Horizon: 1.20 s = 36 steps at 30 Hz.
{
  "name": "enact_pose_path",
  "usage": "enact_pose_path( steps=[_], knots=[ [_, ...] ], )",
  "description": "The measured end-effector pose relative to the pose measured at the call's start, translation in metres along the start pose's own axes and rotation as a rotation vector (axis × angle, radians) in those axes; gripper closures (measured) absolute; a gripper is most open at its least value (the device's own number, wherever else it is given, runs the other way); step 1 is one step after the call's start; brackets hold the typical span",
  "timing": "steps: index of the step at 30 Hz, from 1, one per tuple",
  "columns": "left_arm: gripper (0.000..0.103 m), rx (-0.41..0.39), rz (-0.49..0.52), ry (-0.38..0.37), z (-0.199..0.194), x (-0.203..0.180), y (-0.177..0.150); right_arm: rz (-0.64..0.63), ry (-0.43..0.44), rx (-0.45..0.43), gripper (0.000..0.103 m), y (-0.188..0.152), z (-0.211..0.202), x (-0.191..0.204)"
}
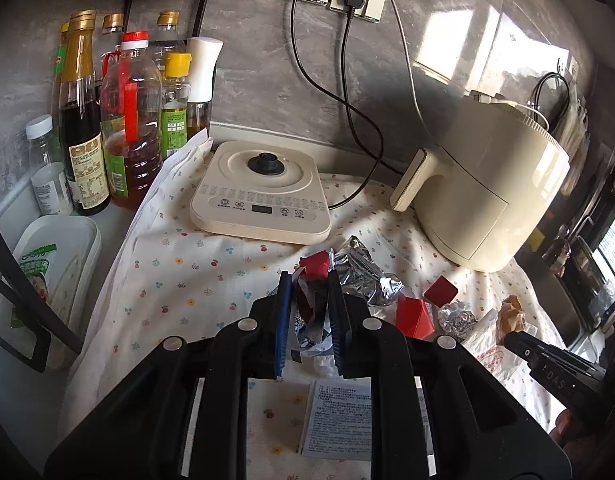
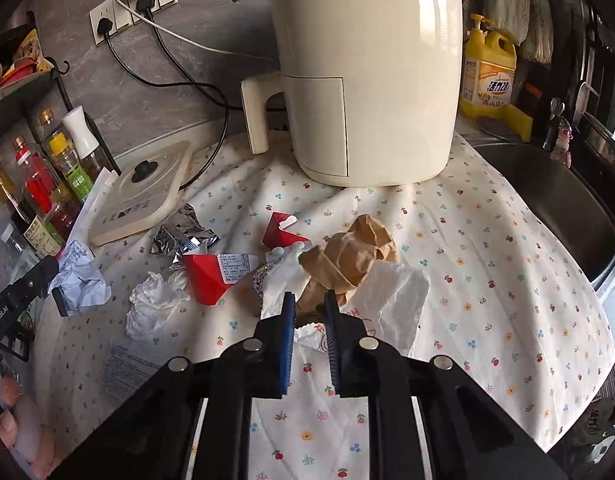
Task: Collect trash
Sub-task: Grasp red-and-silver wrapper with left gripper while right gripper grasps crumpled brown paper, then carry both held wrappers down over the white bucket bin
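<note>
Trash lies on a floral cloth (image 2: 487, 280). My left gripper (image 1: 309, 280) is shut on a crumpled blue-white and red wrapper (image 1: 311, 320); it shows at far left of the right wrist view (image 2: 81, 276). Beside it lie silver foil (image 1: 363, 276), red cartons (image 1: 413, 316) and a foil ball (image 1: 457, 320). My right gripper (image 2: 309, 298) is closed on the edge of a crumpled brown paper bag (image 2: 347, 252) lying on a white plastic bag (image 2: 391, 292). A red carton (image 2: 209, 276), white tissue (image 2: 155, 304) and foil (image 2: 183, 236) lie to its left.
A cream air fryer (image 2: 367, 80) stands behind the trash, a kettle base (image 1: 263, 192) to its left. Oil and sauce bottles (image 1: 127, 128) line the left wall. A sink (image 2: 555, 200) is at right with a yellow detergent bottle (image 2: 489, 72). A printed leaflet (image 1: 339, 420) lies near.
</note>
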<state>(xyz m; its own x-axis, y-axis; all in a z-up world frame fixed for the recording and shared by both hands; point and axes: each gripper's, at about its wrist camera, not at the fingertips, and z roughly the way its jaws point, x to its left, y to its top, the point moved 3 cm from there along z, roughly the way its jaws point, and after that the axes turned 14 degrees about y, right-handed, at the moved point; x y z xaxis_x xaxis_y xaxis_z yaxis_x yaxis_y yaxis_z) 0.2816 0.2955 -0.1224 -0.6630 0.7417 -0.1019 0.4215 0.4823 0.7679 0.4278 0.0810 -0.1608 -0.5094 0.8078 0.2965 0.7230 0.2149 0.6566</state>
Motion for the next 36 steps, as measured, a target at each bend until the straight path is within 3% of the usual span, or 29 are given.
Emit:
enact_pose_path(
  steps=[6,19,36],
  knots=[
    [0.085,0.002,-0.004,-0.026,0.0,-0.008,-0.001,-0.012,0.0,-0.04,0.095,-0.003,-0.022,0.003],
    [0.085,-0.016,0.044,-0.111,-0.03,-0.051,-0.01,-0.013,-0.05,-0.134,0.095,-0.014,-0.094,-0.011],
    [0.085,-0.026,0.211,-0.19,-0.12,-0.134,-0.088,0.087,-0.104,-0.194,0.095,-0.104,-0.203,-0.068]
  ],
)
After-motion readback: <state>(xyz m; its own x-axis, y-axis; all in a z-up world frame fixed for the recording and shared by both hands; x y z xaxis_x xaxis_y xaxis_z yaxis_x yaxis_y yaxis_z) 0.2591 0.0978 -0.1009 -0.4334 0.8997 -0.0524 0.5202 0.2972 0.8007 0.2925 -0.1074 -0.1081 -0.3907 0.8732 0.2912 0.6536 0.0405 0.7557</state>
